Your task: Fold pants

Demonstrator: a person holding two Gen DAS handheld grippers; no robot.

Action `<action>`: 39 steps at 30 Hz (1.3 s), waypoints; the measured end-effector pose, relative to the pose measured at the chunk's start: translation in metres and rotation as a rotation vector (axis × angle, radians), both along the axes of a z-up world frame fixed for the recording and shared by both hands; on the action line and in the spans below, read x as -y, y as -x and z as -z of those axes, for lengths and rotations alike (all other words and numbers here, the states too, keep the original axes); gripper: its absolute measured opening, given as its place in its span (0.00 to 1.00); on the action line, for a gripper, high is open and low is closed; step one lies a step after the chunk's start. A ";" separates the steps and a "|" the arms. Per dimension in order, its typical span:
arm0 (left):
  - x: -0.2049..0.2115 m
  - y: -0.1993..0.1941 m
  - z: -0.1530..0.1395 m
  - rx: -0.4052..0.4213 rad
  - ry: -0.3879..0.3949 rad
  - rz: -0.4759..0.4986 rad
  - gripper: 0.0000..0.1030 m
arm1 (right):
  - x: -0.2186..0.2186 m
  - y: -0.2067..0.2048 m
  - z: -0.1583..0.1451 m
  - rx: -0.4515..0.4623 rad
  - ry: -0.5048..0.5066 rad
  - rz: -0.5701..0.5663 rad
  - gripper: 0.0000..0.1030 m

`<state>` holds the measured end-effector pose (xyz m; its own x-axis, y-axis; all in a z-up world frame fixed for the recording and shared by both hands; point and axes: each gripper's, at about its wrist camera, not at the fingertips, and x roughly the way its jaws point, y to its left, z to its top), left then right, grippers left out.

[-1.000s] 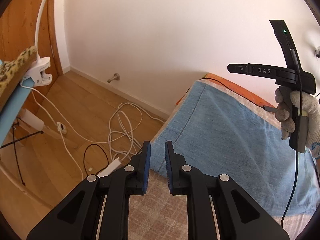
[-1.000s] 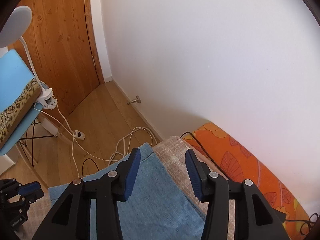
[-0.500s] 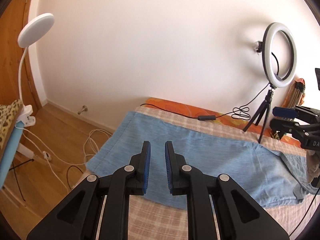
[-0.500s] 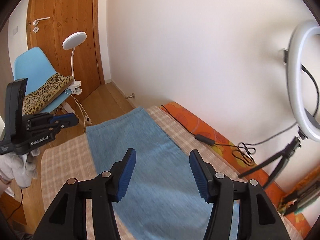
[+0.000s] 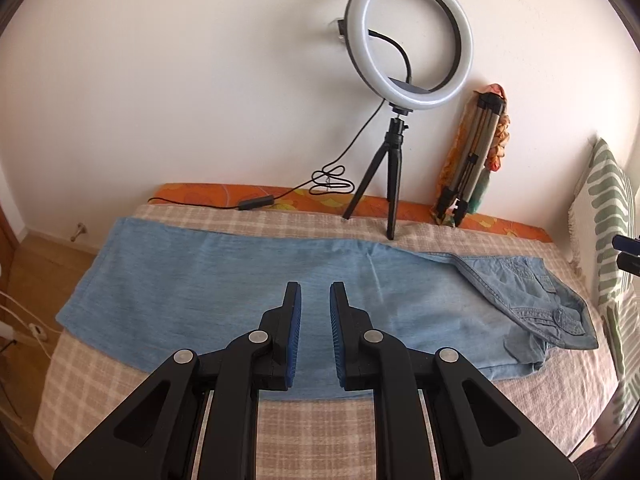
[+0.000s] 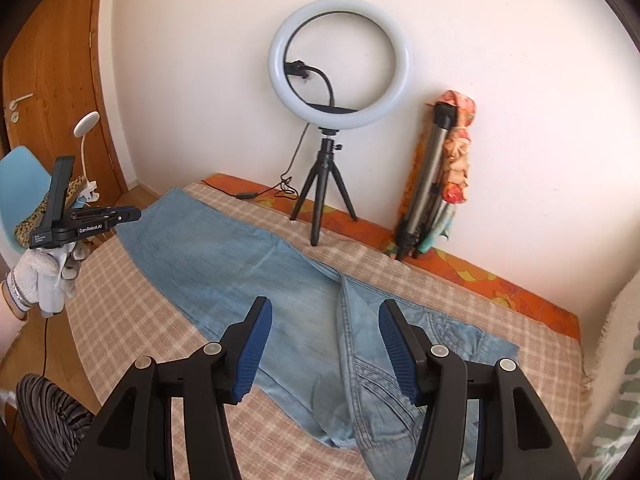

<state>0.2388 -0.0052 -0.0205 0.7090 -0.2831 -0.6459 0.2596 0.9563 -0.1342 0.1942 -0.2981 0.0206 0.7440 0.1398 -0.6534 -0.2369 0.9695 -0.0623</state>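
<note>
Light blue denim pants (image 5: 248, 284) lie flat along a checked bed cover (image 5: 120, 376), legs stacked to the left, waistband (image 5: 556, 316) at the right. They also show in the right wrist view (image 6: 248, 272). My left gripper (image 5: 315, 304) hovers above the legs' middle, jaws a narrow gap apart, empty. It also shows in the right wrist view (image 6: 132, 213), held by a gloved hand left of the bed. My right gripper (image 6: 324, 320) is open wide and empty above the seat and waistband (image 6: 372, 384).
A ring light on a small tripod (image 5: 408, 40) stands on the bed's far side, its cable (image 5: 256, 202) trailing left. A folded tripod (image 5: 472, 160) leans on the wall. A patterned pillow (image 5: 612, 216) lies at right. A blue chair (image 6: 16, 176) and wooden door (image 6: 52, 64) are at left.
Both grippers have swung right and pulled back from the leg hems at the bed's left end to over the pants' middle and waist. The right jaws have widened.
</note>
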 end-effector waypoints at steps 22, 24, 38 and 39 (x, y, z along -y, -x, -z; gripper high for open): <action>0.200 0.022 0.085 -0.191 -0.138 0.292 0.15 | 0.140 0.118 0.090 -0.041 0.098 -0.014 0.56; 0.210 0.021 0.092 -0.206 -0.155 0.308 0.15 | 0.134 0.114 0.102 -0.049 0.122 -0.061 0.56; 0.237 0.010 0.137 -0.270 -0.228 0.368 0.15 | 0.085 0.082 0.142 -0.014 0.401 -0.309 0.54; 0.239 0.010 0.140 -0.272 -0.234 0.369 0.15 | 0.085 0.078 0.144 -0.025 0.414 -0.315 0.28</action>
